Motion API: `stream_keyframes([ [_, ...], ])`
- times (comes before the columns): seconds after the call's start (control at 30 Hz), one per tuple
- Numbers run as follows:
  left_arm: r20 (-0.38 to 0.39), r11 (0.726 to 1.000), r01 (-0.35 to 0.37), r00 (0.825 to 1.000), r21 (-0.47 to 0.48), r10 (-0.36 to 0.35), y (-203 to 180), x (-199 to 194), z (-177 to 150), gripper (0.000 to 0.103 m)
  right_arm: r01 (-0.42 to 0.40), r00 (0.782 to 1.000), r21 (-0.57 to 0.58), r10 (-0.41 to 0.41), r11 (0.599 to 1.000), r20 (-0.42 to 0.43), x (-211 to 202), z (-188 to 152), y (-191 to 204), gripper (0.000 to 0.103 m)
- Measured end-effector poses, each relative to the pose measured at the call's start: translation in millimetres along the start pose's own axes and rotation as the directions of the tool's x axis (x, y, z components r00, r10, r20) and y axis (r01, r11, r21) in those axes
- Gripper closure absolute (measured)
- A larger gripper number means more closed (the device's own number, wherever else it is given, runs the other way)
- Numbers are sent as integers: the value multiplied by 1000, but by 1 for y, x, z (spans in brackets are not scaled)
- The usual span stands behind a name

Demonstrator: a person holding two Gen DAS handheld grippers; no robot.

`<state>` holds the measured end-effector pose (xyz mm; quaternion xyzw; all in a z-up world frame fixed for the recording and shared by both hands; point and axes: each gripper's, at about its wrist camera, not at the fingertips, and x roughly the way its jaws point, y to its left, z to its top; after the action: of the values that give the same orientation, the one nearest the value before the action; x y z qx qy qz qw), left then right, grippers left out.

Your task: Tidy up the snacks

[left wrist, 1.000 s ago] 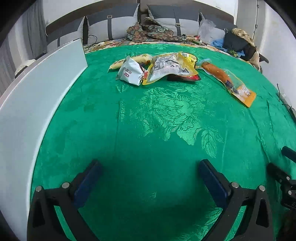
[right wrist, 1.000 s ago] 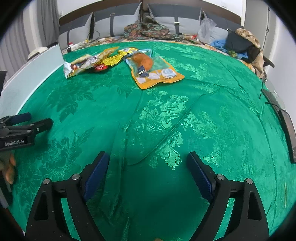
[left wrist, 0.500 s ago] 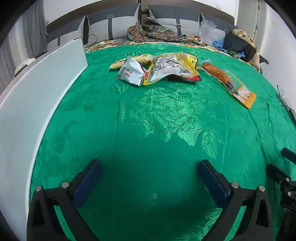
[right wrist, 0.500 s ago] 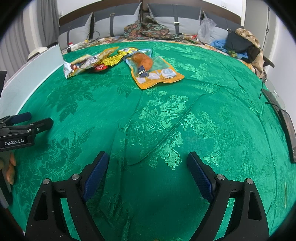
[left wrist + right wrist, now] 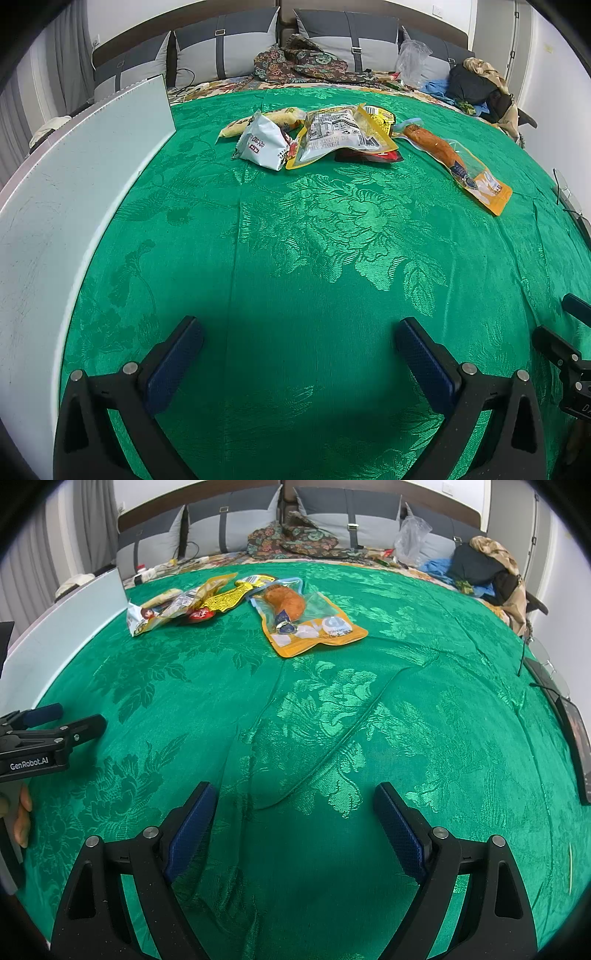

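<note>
Snacks heaped at far side of green cloth (image 5: 303, 258): white packet (image 5: 263, 144), yellow-edged pouch (image 5: 341, 134) touching it, red wrapper (image 5: 369, 157) under pouch, pale long pack (image 5: 258, 120) behind. Orange drumstick pouch (image 5: 306, 616) just right of heap, apart from it. Left gripper (image 5: 299, 350) spread wide, nothing held, low over bare cloth, well short of snacks. Right gripper (image 5: 291, 818) likewise wide apart and empty, over wrinkled cloth. White panel (image 5: 66, 192) along left edge.

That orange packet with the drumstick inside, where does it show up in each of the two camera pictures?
Left wrist view: orange drumstick packet at upper right, right of the snack pile.
Right wrist view: same packet upper centre, right of the pile.
Shared landmark: white board along the left edge.
</note>
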<state>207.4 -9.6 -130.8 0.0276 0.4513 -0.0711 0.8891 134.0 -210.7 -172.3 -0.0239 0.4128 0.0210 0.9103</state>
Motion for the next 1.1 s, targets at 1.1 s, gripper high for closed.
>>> stream_keyframes([
  [1.1, -18, 1000, 12, 1000, 16, -12, 1, 2, 4, 0, -5, 1000, 2, 5, 1000, 1, 0, 0, 0, 13],
])
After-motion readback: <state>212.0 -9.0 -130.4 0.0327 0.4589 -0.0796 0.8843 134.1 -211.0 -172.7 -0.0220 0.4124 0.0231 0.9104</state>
